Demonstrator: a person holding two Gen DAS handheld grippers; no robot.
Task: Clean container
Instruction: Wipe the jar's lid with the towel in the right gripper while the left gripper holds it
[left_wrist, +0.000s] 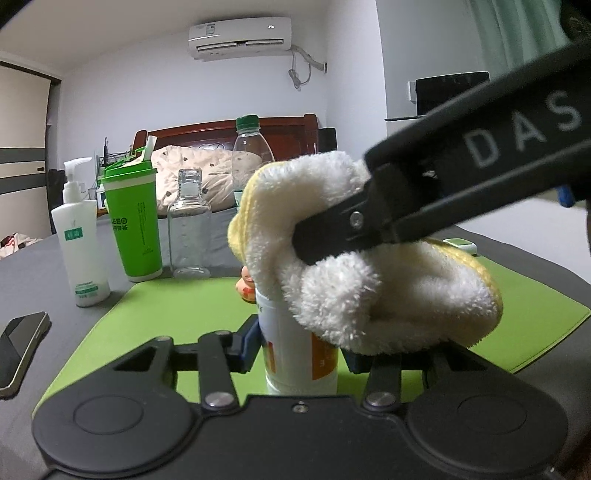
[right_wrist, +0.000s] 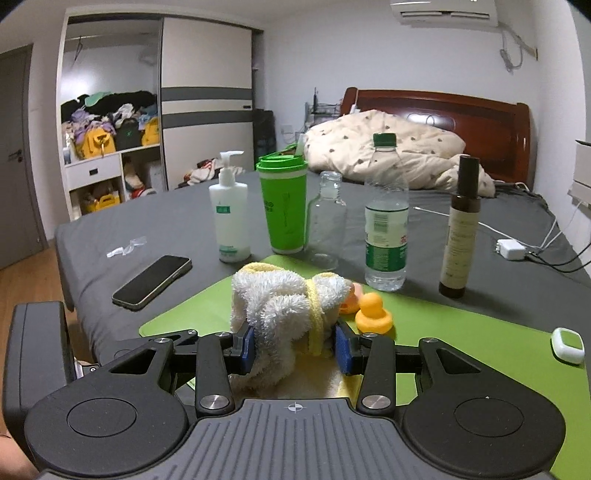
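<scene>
Grey desk carries a green mat at its near edge. On the mat stands a white and orange container, upright between the jaws of the left gripper, which close on its sides. A fluffy white and yellow cloth is pressed over the container's top, bunched tightly between the jaws of the right gripper. Beyond the cloth sits a small orange rubber duck.

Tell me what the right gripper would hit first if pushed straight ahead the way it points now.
Holding the cloth, the right gripper points over the green mat toward the rubber ducks, just past the cloth. They would probably be met first, then the clear bottles behind; depth is uncertain.
</scene>
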